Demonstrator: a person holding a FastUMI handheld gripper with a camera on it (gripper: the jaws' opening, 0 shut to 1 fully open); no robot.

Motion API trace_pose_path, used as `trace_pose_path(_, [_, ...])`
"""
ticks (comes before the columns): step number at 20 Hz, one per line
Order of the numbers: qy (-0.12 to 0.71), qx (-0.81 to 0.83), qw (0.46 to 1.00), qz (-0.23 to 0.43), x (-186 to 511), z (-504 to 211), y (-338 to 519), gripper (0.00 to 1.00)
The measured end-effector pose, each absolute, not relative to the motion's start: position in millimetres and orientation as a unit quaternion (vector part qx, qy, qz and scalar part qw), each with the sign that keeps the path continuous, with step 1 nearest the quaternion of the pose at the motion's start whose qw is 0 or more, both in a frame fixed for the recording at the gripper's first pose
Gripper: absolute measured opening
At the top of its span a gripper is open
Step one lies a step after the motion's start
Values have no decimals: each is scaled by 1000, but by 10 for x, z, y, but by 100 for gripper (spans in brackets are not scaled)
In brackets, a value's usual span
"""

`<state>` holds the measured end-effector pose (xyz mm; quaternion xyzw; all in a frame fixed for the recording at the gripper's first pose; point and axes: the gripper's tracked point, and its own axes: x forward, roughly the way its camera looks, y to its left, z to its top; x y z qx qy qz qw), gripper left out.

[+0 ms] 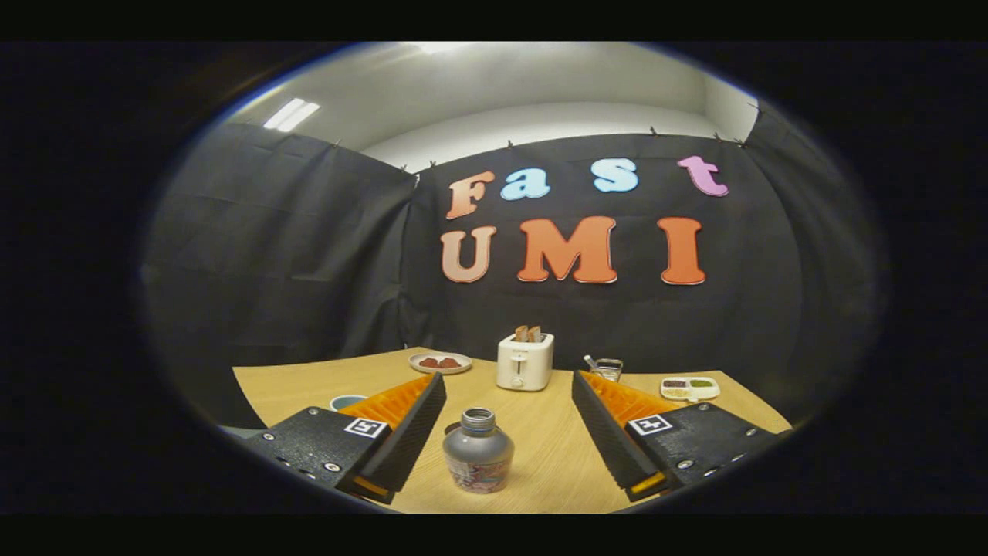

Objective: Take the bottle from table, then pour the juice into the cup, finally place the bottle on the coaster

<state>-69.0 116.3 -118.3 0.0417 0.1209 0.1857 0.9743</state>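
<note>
My gripper [505, 417] is spread wide, holding nothing, w/ both fingers [405, 428] black-faced and orange-backed, apart from everything. The bottle [478, 452] stands upright on the desk [552, 452] btwn the fingers, nearer the left one but not touching it; grey body, open neck w/ no cap, printed band round the base. A dark round thing peeks out just behind the bottle by the left finger; can't tell what it is. The cup [346, 401] sits near the desk's left edge, mostly hidden behind the left finger, just its blue rim showing. Desk is light wood w/ fine grain, rounded at the left corner. Beyond the fingers, toward the far edge: a white toaster [525, 361] w/ two slices sticking up, about mid-edge; a plate [440, 362] w/ reddish bits to its left at the far-left part; a small glass container [607, 367] w/ a utensil in it to its right; a white divided tray [689, 388] w/ dark and green fillings near the far-right corner. Room: black cloth walls clipped up along the top, white wall and ceiling above, a ceiling light strip [291, 114] up left.
</note>
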Motion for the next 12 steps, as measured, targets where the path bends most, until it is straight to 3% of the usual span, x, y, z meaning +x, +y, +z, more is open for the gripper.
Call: trace_pose_path(12, [220,46,953,202,-899,-1929,1367,98])
